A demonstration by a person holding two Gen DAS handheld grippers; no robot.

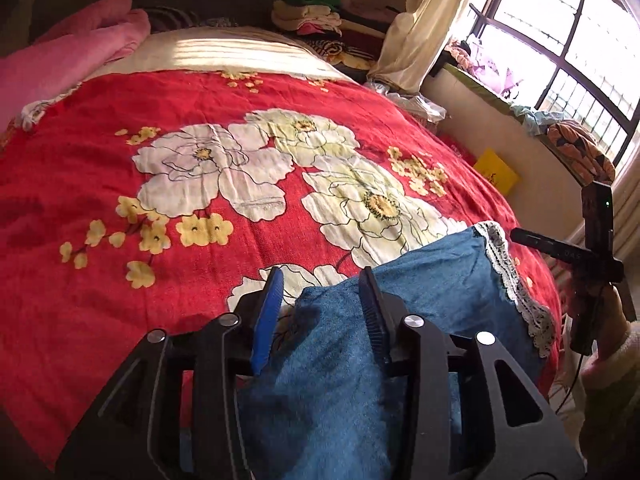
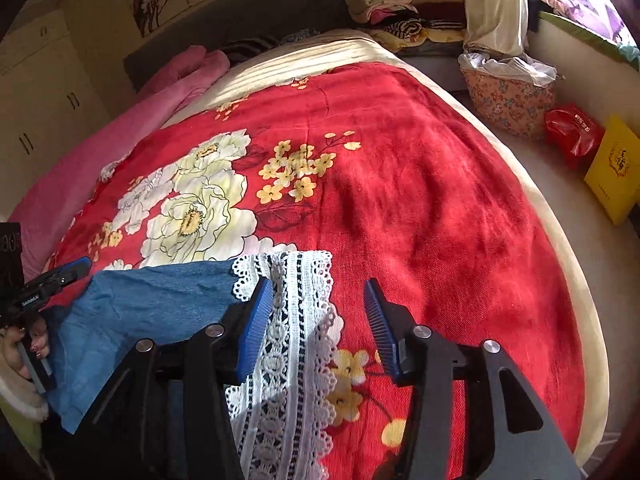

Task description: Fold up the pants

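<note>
- Left tool (image 1: 322,300): jaws apart, blue denim pants (image 1: 340,380) lying loose between, nothing gripped.
- Right tool (image 2: 320,312): jaws apart over the white lace hem (image 2: 296,320), ungripped.
- Pants rest on the red floral bedspread (image 2: 420,200), beneath both tools.
- Risk: fold springs open unpressed; lace snags a ribbed pad.

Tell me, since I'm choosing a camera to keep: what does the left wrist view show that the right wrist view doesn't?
Left wrist only: the barred window and the left gripper open over the blue pants.
Right wrist only: a floral basket, a red bag, cabinets, and the right gripper open over the lace hem.
Both: pants, hem, red bedspread, pink blanket, clothes pile, yellow bag.
</note>
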